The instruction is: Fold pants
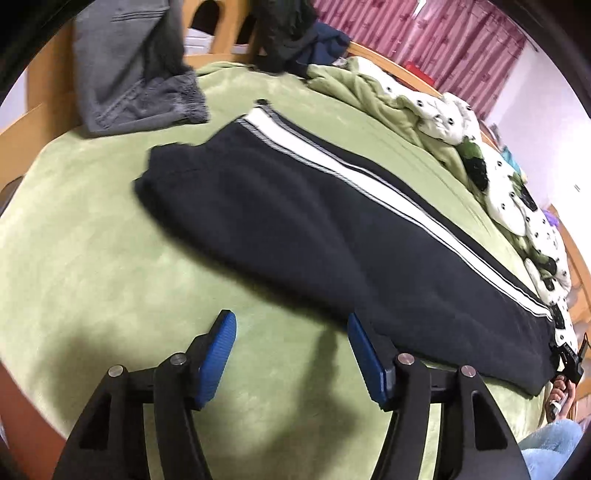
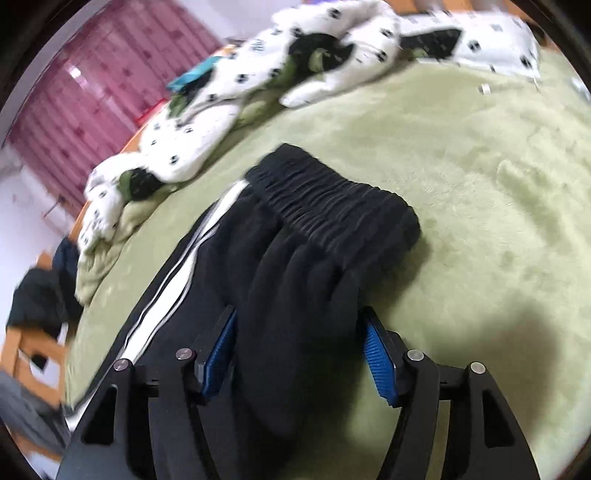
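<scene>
Lying flat on green blanket (image 1: 92, 258): black pants (image 1: 295, 229), waistband at 12 o'clock of right gripper (image 2: 299, 350); left gripper (image 1: 291, 354) and right both released.

A home bedroom: a wooden-framed bed (image 1: 44, 122) under a green plush blanket (image 2: 461, 155), a rumpled patterned quilt (image 2: 207, 147) at the bed's far side, apparently pink curtains (image 1: 424, 33) beyond.

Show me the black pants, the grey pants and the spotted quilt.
black pants (image 1: 295, 229): left wrist view, middle of the leg.
grey pants (image 1: 129, 74): left wrist view, upper fabric.
spotted quilt (image 2: 192, 147): right wrist view, white bunched part.
</scene>
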Motion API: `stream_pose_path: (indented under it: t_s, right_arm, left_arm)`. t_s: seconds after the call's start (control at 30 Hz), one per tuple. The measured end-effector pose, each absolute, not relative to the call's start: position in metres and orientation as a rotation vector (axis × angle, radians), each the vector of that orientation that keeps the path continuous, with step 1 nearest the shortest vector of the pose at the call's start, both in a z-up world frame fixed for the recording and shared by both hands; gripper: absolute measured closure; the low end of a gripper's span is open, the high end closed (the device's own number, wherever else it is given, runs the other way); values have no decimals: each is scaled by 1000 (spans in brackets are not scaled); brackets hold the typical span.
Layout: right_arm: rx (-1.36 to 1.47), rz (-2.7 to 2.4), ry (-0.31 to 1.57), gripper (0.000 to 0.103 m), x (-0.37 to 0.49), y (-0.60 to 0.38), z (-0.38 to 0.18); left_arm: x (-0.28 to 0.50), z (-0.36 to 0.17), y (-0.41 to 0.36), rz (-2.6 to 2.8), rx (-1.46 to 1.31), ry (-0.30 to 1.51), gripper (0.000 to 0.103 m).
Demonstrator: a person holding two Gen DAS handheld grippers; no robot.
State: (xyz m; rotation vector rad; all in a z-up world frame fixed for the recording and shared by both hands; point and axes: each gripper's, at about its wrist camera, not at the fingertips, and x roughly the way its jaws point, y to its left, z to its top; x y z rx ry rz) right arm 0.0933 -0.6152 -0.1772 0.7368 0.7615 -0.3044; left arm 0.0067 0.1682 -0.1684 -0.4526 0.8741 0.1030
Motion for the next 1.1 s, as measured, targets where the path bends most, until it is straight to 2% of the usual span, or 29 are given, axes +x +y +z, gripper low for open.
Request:
stream_pose_path:
  t_s: [0.03, 0.07, 0.13, 0.23, 0.3, 0.37, 0.57, 0.6, 0.63, 0.67, 0.77, 0.83, 0.93, 1.0, 1.03, 1.1]
  right_arm:
    - [715, -335, 779, 50, 104, -616, -175]
    - [660, -356, 785, 61, 110, -614, -169]
    - [573, -326, 733, 66, 115, -611, -143]
    - [585, -266, 712, 65, 112, -617, -130]
    - [507, -291, 783, 53, 116, -615, -142]
    - [434, -337, 892, 47, 115, -614, -161]
    - [375, -355, 845, 43, 56, -601, -149]
    - [375, -358, 849, 43, 51, -600, -147]
    - [371, -368, 856, 43, 43, -596, -143]
    - [366, -375, 855, 43, 37, -592, -140]
    - [348, -416, 833, 43, 15, -580, -126]
    - [346, -412, 829, 43, 6, -572, -120]
    - [330, -387, 849, 43, 12, -556, -115]
    - [284, -359, 849, 43, 23, -539, -106]
    - [252, -338, 842, 43, 32, -528, -101]
    - [188, -289, 829, 41, 52, -507, -91]
  left_arm:
    - [5, -170, 172, 117, -464, 879, 42]
    - [5, -170, 175, 125, -474, 876, 42]
    - [4, -169, 180, 139, -482, 862, 42]
    - [3, -166, 189, 196, -481, 837, 42]
    - [6, -167, 198, 200, -519, 822, 42]
    - [14, -171, 208, 205, -548, 820, 41]
    - [61, -176, 239, 295, -637, 795, 43]
    - [66, -177, 244, 314, -653, 797, 48]
    - [73, -174, 251, 347, -658, 792, 88]
    - [75, -168, 255, 343, -643, 786, 94]
    - [61, -149, 263, 266, -645, 701, 93]
    - [62, -156, 258, 285, -578, 765, 92]
    - [66, -174, 250, 327, -464, 883, 75]
    - [56, -167, 240, 305, -396, 894, 62]
    - [52, -163, 237, 289, -373, 902, 51]
    - [40, -150, 224, 212, -320, 904, 49]
